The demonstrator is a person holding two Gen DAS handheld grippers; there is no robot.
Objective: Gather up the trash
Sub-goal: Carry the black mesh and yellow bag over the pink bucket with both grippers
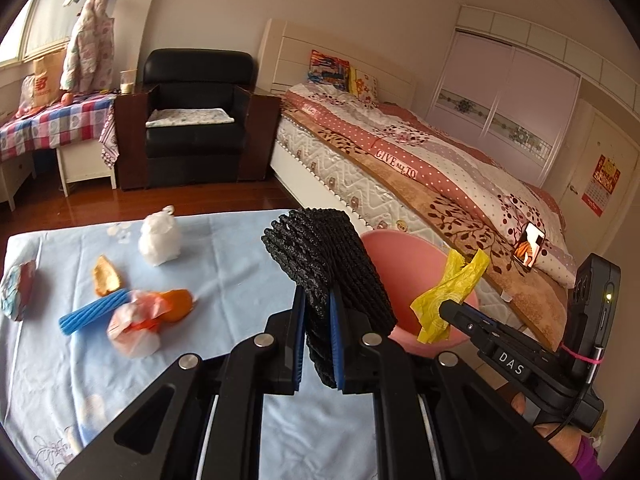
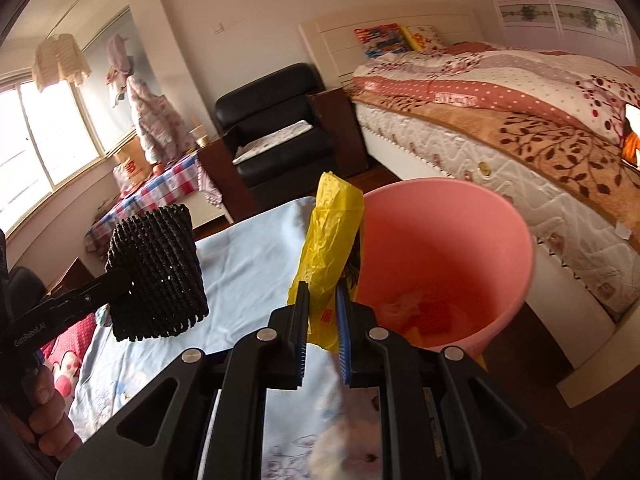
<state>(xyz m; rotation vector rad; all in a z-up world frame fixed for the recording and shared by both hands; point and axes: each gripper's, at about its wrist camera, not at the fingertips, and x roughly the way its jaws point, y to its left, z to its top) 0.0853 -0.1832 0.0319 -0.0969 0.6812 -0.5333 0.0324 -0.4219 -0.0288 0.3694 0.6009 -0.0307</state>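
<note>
While both hand-held tools hover over a table draped in a pale blue cloth (image 1: 224, 264), each carries a piece of trash toward a pink bin (image 2: 472, 248) that stands at the table's edge beside a bed (image 1: 420, 152). Seen from the left wrist, the left gripper (image 1: 318, 344) is clamped on a black foam net sleeve (image 1: 324, 264), which stands up from the blue pads toward twelve o'clock, with the bin's rim just behind it at about one o'clock. Seen from the right wrist, the right gripper (image 2: 322, 332) pinches a crumpled yellow plastic bag (image 2: 332, 236), and the bin's open mouth lies at two o'clock, with some scraps already visible at its bottom. To do this step well, each item probably needs carrying fully over the rim before the jaws part, because both are light and could catch on the edge or drift back onto the cloth. Releasing one at a time looks safer, as the two tools are close together. Left on the cloth, at about nine to eleven o'clock in the left view, lie a white wad (image 1: 160, 240), orange peel (image 1: 106, 276), a blue foam roll (image 1: 94, 312) and a clear bag (image 1: 134, 328).
</note>
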